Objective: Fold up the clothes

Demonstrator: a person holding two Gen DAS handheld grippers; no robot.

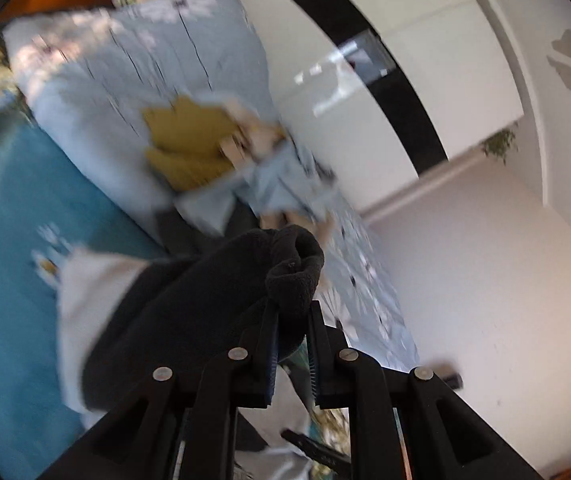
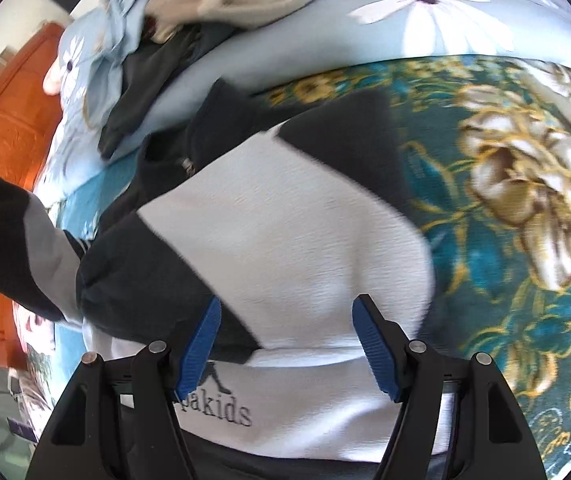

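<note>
Left gripper (image 1: pixel 292 322) pinches the dark fleece cuff (image 1: pixel 295 270) of a black-and-white fleece jacket (image 2: pixel 285 240), lifted above the bed. Right gripper (image 2: pixel 286 344) stands wide open, hovering just over the white chest panel; the jacket lies on a teal floral bedspread (image 2: pixel 505 184), beside a pale-blue daisy-print quilt (image 2: pixel 425 12).

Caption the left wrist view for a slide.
Left gripper shut on a black fleece sleeve cuff, lifted above the teal bedspread and blue floral quilt.

left gripper (image 1: pixel 291 320): clamped on fabric | right gripper (image 2: pixel 285 320): jaws spread
</note>
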